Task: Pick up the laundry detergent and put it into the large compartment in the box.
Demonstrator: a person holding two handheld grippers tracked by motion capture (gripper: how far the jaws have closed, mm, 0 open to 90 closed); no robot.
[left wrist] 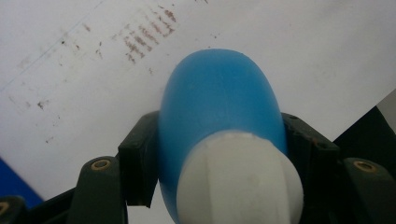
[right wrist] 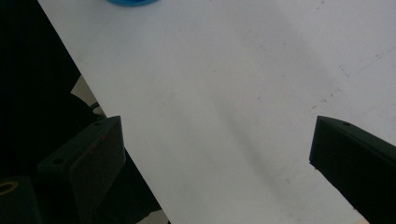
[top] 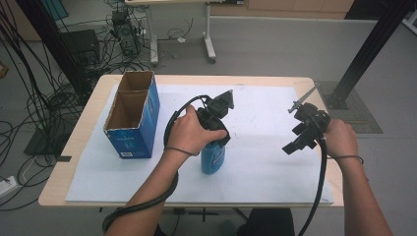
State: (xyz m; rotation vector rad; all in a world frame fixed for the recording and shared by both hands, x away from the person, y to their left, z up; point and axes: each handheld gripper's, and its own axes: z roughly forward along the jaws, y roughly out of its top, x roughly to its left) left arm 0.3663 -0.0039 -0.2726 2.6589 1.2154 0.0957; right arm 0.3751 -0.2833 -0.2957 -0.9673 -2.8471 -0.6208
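Item: blue bottle (top: 213,158), white cap, smooth rounded plastic body, upright on the white sheet (top: 265,162) near the table's front edge. My left gripper (left wrist: 219,154) clamps its neck, likely for lifting into the divided blue carton (top: 134,115) to its left. My right gripper (top: 301,140) hovers apart, jaws wide, nothing between them.
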